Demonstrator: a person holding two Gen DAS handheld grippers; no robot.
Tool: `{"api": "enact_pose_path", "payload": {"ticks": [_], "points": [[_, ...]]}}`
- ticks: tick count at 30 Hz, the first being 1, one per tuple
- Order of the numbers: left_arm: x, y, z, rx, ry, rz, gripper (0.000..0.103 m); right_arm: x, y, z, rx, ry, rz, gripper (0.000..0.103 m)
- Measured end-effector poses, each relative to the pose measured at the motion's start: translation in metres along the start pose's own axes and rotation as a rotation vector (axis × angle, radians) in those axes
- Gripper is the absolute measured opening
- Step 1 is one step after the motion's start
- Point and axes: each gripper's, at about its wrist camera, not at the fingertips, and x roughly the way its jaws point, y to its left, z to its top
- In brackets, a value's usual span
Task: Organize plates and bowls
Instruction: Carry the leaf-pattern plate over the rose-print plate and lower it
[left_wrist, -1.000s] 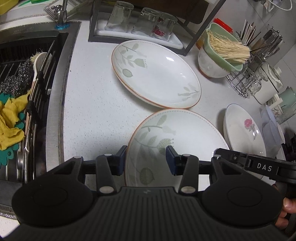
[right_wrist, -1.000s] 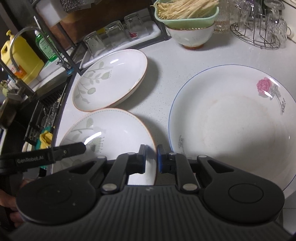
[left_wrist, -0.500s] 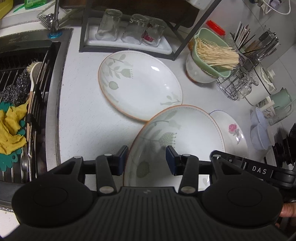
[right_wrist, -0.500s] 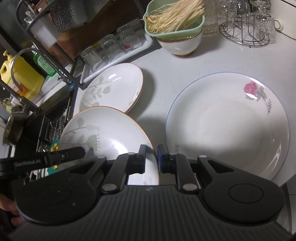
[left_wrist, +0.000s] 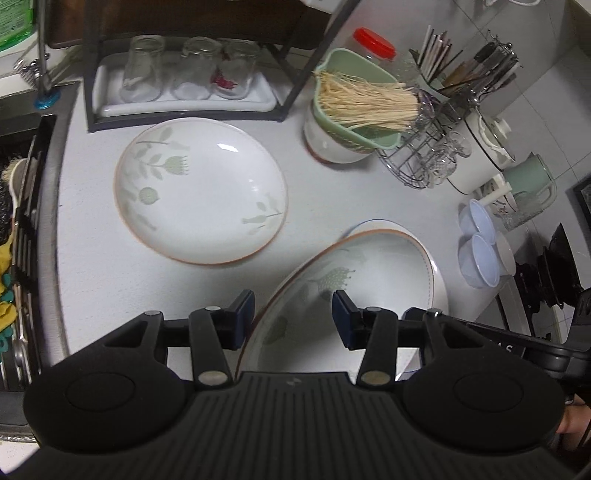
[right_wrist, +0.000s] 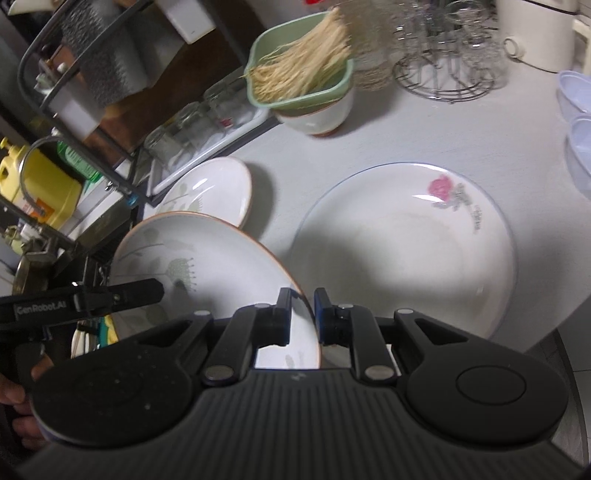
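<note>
A leaf-patterned plate with an orange rim (left_wrist: 369, 266) (right_wrist: 207, 251) hangs tilted above the counter. My right gripper (right_wrist: 301, 314) is shut on its near rim. My left gripper (left_wrist: 293, 319) stands apart at the opposite rim: one finger is just outside the edge, the other over the plate's inside. A wide gap shows between them. The held plate partly overlaps a rose plate (right_wrist: 406, 251) with a thin blue rim (left_wrist: 439, 284) lying on the counter. A second leaf plate (left_wrist: 201, 192) (right_wrist: 218, 184) lies flat further back.
A sink (left_wrist: 22, 221) with a rack borders the counter on the left. At the back are a tray of upturned glasses (left_wrist: 184, 74), a white bowl under a green basket (left_wrist: 354, 110) and a wire glass stand (left_wrist: 424, 162). Plastic bowls (left_wrist: 476, 254) sit to the right.
The leaf plate has risen off the counter with both grippers. It has moved right, over the edge of the rose plate, and tilts more. The other plates stayed put.
</note>
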Motion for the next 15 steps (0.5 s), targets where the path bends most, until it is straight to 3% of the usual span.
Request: {"api": "enact_pose_path", "payload": {"ticks": [10,15], "points": [[0.030,-0.043,0.008,-0.012,0.014,-0.005,0.051,-0.013,-0.051,0.010,0.080,-0.007,0.008,0.016],[0.046,-0.056,0.006,-0.020,0.035,0.030,0.051,-0.007,-0.074,0.022,0.105,0.013,0.031,0.016]]}}
